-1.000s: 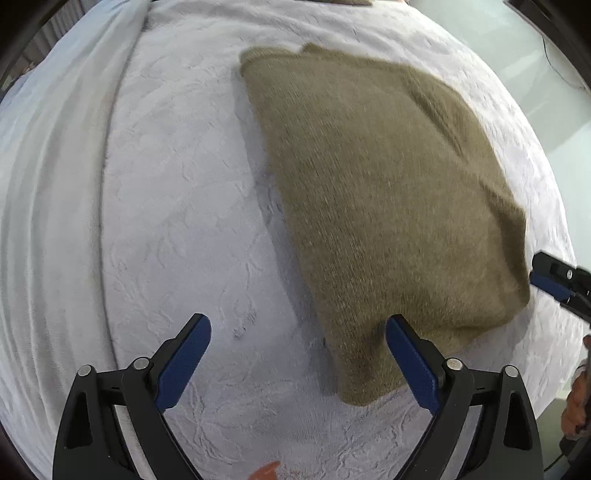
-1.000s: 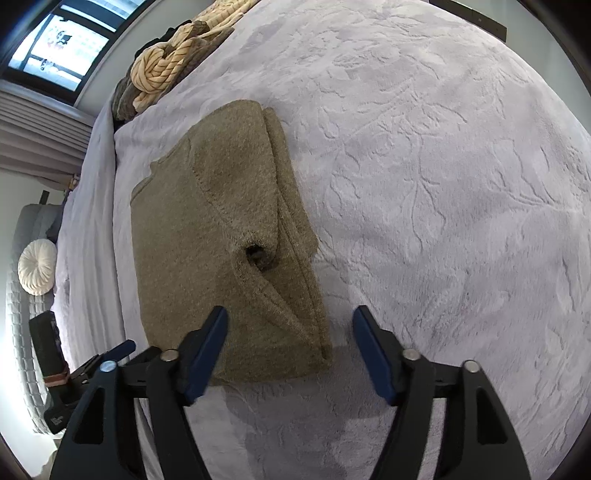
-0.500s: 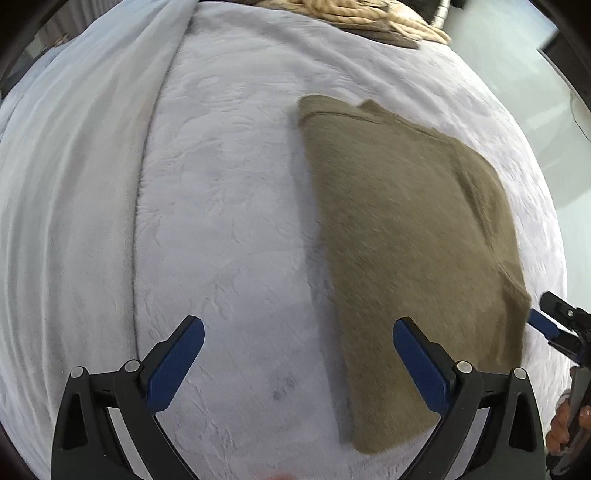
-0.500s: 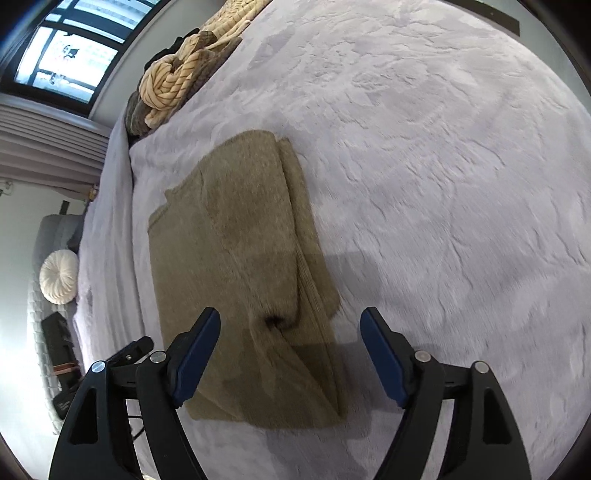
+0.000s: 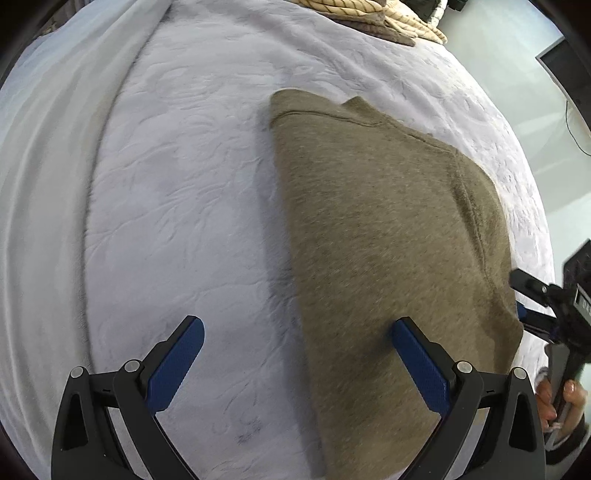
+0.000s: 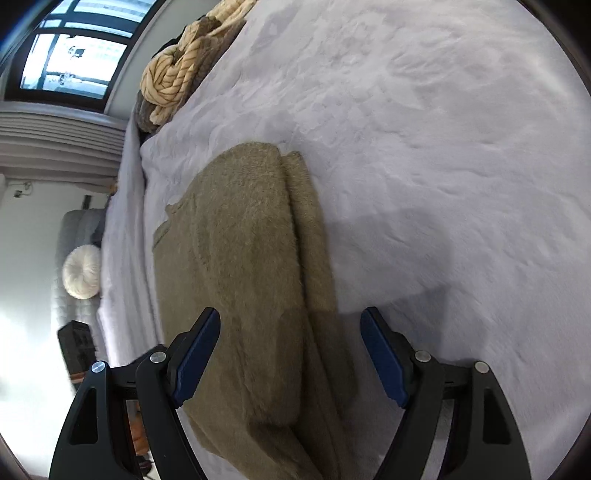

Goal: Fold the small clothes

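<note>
An olive-brown knit sweater (image 5: 388, 229) lies folded lengthwise on the pale bedspread (image 5: 184, 192); it also shows in the right wrist view (image 6: 243, 266), with a sleeve folded along its right side. My left gripper (image 5: 295, 332) is open and empty, low over the sweater's near left edge. My right gripper (image 6: 291, 325) is open and empty, straddling the sweater's near right edge. The right gripper also shows at the right edge of the left wrist view (image 5: 535, 306).
A cream braided cushion on a brown throw (image 6: 173, 81) lies at the far end of the bed, also seen in the left wrist view (image 5: 369, 14). A lighter sheet (image 5: 48, 177) runs along the left side. A round white cushion (image 6: 81, 271) sits beyond the bed.
Both grippers have drawn back toward the sweater's near end and dropped lower. The sweater looks unmoved. Both stay open.
</note>
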A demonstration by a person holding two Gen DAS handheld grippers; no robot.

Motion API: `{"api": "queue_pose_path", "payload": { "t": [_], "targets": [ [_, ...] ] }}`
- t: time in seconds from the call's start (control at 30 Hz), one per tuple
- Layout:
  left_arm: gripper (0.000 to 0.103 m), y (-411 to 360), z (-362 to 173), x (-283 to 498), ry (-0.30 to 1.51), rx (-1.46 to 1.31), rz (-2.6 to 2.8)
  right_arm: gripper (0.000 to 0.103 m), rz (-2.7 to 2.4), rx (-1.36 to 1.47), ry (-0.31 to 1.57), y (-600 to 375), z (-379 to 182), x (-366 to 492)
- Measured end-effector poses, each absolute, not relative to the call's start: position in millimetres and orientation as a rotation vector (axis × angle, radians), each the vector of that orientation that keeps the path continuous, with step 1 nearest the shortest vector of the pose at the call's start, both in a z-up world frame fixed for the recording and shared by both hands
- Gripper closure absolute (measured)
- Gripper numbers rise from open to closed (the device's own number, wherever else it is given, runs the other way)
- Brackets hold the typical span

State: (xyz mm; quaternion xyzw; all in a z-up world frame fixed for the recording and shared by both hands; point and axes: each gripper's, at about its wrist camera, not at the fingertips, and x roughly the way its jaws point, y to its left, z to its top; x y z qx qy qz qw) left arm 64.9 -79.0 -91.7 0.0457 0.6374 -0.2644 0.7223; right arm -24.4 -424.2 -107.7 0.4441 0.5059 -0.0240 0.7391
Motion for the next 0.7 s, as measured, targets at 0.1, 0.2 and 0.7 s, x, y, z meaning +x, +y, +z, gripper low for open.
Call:
{"api": "queue_pose_path", "payload": {
  "t": [0.1,0.2,0.7],
  "targets": [
    [0.000,-83.0,-92.7,69.0,1.410,0.099,-0.607,0.022,0.026,1.025,1.120,-422.8,-116.6,-10.4],
    [0.000,-92.5,-96.6,72.7,1.413,0.087,-0.631,0.019,0.045,1.016,1.143,-418.6,-119.4,0.1],
    [0.000,-137.8,-119.3,83.8,1.471,-0.012,-0.801,0.017,0.279,1.010,1.191,-411.1,-132.5,28.8]
  ]
}}
